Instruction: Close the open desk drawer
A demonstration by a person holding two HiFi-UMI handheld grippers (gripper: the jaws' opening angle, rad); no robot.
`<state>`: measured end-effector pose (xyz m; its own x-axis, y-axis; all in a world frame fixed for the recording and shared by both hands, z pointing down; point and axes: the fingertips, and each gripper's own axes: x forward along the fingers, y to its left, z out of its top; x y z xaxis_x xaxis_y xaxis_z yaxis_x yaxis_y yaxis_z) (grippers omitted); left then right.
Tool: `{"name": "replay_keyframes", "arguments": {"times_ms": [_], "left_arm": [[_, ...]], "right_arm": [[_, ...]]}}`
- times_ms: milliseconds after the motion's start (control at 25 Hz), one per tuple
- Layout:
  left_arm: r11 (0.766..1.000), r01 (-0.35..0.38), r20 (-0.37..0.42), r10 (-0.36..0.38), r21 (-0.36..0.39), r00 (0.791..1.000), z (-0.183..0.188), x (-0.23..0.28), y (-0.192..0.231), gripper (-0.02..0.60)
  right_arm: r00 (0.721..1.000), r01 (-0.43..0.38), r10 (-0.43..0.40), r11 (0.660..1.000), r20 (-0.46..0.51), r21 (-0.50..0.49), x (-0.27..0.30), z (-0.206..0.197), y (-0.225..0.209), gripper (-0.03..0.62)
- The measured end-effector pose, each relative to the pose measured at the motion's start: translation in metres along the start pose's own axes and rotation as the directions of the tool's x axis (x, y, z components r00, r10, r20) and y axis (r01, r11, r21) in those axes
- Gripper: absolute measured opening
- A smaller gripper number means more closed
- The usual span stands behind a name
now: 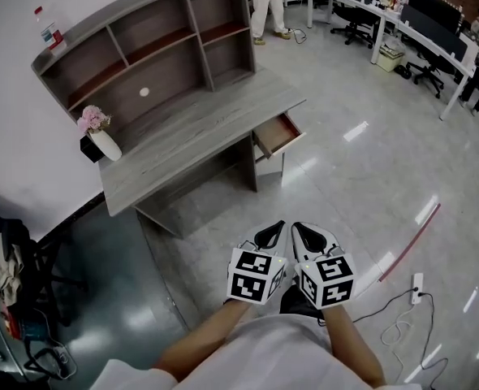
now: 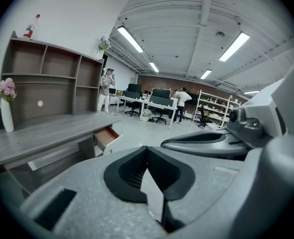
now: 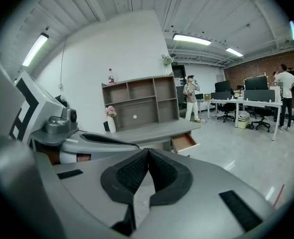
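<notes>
head view: left gripper (image 1: 277,227) and right gripper (image 1: 299,228) are squeezed tight together, holding nothing, far from the open drawer (image 1: 277,134).

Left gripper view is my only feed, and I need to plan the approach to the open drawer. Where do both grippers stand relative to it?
Observer: In the head view the left gripper and right gripper are side by side, well short of the drawer. Only floor lies between them and it.
Operator: Is the right gripper carrying anything?
Observer: No. The right gripper view shows its jaws shut together with nothing between them.
Operator: Is anything inside the drawer?
Observer: From above, its reddish inside looks empty.
</notes>
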<state>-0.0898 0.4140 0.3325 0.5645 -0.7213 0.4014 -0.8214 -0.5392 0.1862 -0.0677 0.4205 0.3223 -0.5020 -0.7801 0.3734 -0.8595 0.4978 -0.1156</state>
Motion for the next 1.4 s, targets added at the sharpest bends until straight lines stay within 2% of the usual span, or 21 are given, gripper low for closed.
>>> {"name": "replay_keyframes", "arguments": {"times_ms": [400,680,1040,1400], "left_arm": [[0.999,-0.041,-0.018,0.041,-0.005,0.999,0.050,0.100,0.009,0.002],[0.995,-0.102,-0.030,0.102,0.007,0.994,0.078,0.157,0.008,0.003],[0.982,-0.190,-0.039,0.191,0.011,0.981,0.093,0.175,0.021,0.003],[0.982,-0.187,-0.057,0.188,0.026,0.981,0.095,0.197,0.028,0.002]], "right_arm": [[0.999,-0.037,0.037,0.999,-0.008,-0.010,0.049,0.036,-0.096,0.000],[0.996,-0.090,0.090,0.996,-0.006,0.003,0.073,0.051,-0.156,0.000],[0.984,-0.178,0.178,0.984,0.006,-0.006,0.098,0.066,-0.171,0.000],[0.984,-0.176,0.176,0.984,0.005,0.010,0.113,0.066,-0.189,0.000]]}}
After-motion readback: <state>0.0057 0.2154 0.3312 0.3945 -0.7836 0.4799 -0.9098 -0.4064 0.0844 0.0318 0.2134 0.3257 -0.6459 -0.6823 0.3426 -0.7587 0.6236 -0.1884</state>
